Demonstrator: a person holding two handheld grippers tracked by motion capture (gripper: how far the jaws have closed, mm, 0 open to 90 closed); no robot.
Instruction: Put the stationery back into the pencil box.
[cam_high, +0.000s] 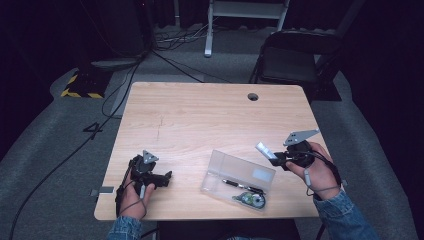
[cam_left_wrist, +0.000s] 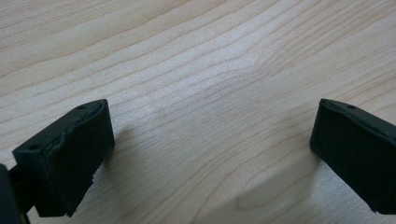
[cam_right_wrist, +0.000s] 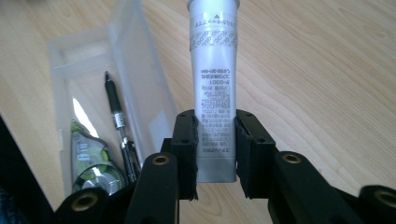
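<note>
A clear plastic pencil case (cam_high: 239, 178) (cam_right_wrist: 84, 60) lies open near the table's front edge, holding a black pen (cam_high: 242, 185) (cam_right_wrist: 119, 126) and a green correction tape dispenser (cam_high: 251, 199) (cam_right_wrist: 91, 161). My right gripper (cam_high: 276, 157) (cam_right_wrist: 215, 154) is shut on a grey tube with printed text (cam_high: 265, 150) (cam_right_wrist: 214, 88), held above the table just right of the case. My left gripper (cam_high: 165, 178) (cam_left_wrist: 210, 154) rests low on the table at the front left, open, with bare wood between its jaws.
The wooden table (cam_high: 210, 115) has a cable hole (cam_high: 253, 96) near its far edge. A black folding chair (cam_high: 295, 60) stands beyond the far right corner. Cables run over the grey carpet at the left.
</note>
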